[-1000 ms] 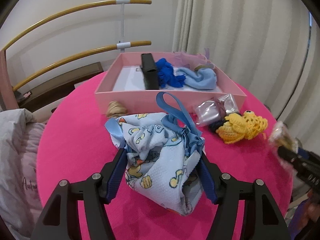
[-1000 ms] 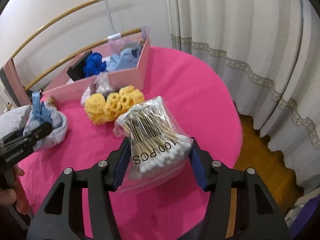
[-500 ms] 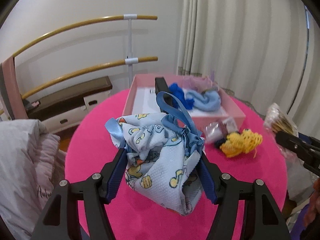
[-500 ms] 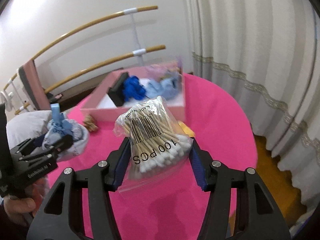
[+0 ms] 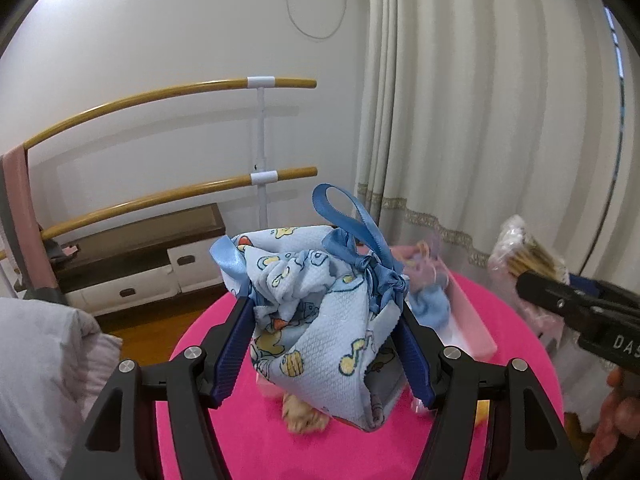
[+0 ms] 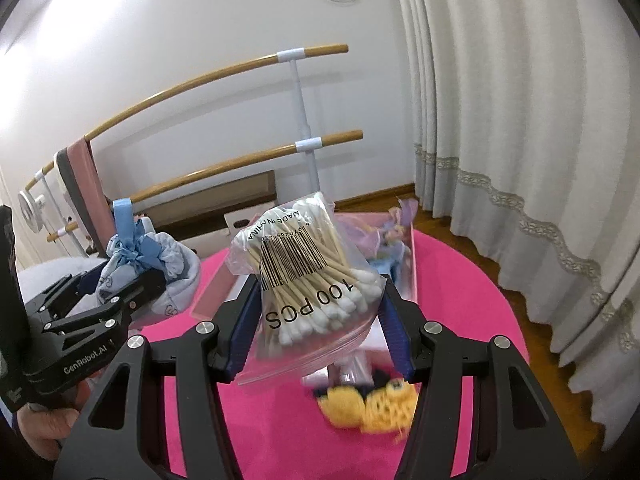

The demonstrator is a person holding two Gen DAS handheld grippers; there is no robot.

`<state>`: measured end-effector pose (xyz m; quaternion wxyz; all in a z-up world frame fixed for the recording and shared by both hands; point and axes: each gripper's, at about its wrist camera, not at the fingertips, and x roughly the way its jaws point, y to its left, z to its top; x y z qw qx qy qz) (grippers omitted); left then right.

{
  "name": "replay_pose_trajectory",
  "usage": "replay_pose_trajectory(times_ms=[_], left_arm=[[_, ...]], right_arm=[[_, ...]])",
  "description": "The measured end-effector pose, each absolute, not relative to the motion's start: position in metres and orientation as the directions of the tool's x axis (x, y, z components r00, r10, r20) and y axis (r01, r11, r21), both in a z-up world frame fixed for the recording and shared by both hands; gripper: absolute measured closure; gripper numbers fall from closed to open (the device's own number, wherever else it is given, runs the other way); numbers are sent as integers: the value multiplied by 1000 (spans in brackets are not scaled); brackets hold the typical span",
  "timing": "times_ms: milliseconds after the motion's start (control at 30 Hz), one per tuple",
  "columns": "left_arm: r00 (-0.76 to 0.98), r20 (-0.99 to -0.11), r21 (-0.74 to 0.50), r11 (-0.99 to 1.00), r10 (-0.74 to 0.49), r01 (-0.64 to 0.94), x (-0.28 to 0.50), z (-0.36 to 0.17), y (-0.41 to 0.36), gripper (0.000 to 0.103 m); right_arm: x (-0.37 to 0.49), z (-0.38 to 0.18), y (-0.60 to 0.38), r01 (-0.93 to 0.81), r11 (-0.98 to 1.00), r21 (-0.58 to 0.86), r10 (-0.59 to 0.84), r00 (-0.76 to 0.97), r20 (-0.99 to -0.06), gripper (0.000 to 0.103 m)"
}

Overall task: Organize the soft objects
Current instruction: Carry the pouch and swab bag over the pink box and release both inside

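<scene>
**Entry — 2 soft items in transit, both lifted**

Change noted: against the frames of 1 second ago, both loads are seen carried higher above the pink desk [image 5: 224, 432], and the pink tray [image 5: 472, 332] is now viewed from above and nearer. In the left wrist view the desk surface has dropped away beneath the load; in the right wrist view the tray has shifted from far left to directly behind the load. Judged meaning: the pick-up step is finished for both items and the carry toward the tray is under way — deposit not yet made.

Item 1: blue printed drawstring pouch [image 5: 324, 328], ribbon loop upright, clamped between the pads of the left hand-held gripper [image 5: 326, 344]; held clear of the desk, near side of the tray.

Item 2: clear bag of cotton swabs [image 6: 308, 280], marked "100 PCS", pinched in the right hand-held gripper [image 6: 316, 328]; held over the tray's near edge.

Left on the desk: yellow crocheted toy [image 6: 368, 408], blurred, near the tray; a small tan item [image 5: 304, 420] below the pouch, too blurred to name.

Pose: both hand-held grippers are tilted downward toward the desk, side by side, the left one visible at the left of the right wrist view, with fingers of the person's hand [image 6: 44, 428] wrapped on its handle.
</scene>
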<state>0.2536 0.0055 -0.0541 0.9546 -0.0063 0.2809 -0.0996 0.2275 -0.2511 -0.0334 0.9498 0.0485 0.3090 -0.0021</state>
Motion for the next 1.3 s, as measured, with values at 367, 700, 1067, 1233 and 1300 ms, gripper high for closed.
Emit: replay_pose_trajectory(times_ms=[367,700,1067,1233,1300], left_arm=[[794,-582,-77,984,-175,160,333,-55,-2,39],[756,-625,-87,980,-195,181,362,-65,-17,39],[720,-656,-129,974,-225,186,400,-69,-7,21],[752,-627,-122,979,-205,166,395,-63,4,9],[769,-611,-114,982,-188,150,384,-62,8,7]], right_arm=[[307,-49,-276,68,991,118,26,752,-658,50],[348,-81,-281,91,987,130,29,701,-712,50],[358,-101,-282,105,987,124,23,665,-746,34],[348,-102,-288,126,981,146,22,679,-733,5],[345,-101,-289,127,979,157,28,684,-729,0]])
